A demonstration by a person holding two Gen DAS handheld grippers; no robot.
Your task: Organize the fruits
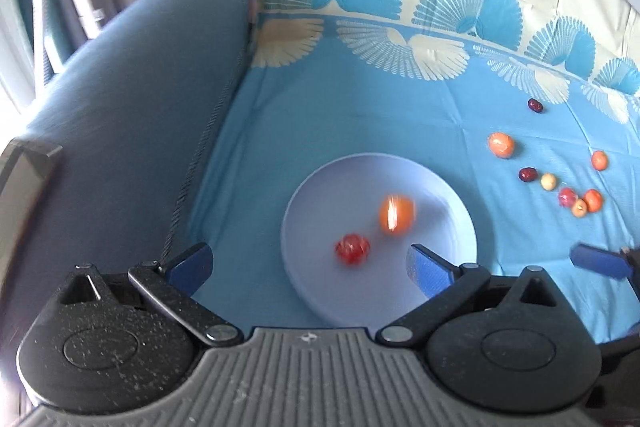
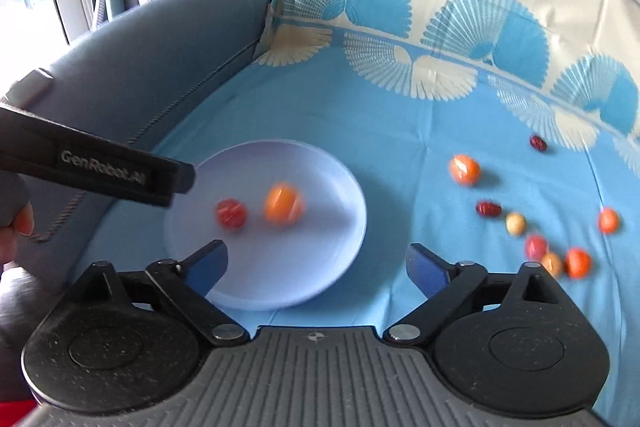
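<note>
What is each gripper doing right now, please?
Left gripper: open, holding nothing, above the plate.
Right gripper: open, holding nothing.

A round pale lavender plastic plate (image 2: 344, 183) lies flat on the blue cloth, holding a small red wrapped fruit (image 2: 231, 213) beside a larger blurred orange fruit (image 2: 283, 208), the two apart. Right of the plate, scattered on the cloth, lie another orange fruit (image 2: 464, 169), dark red dates (image 2: 488, 208) and a loose cluster of small red, orange and yellowish fruits (image 2: 560, 259)
</note>
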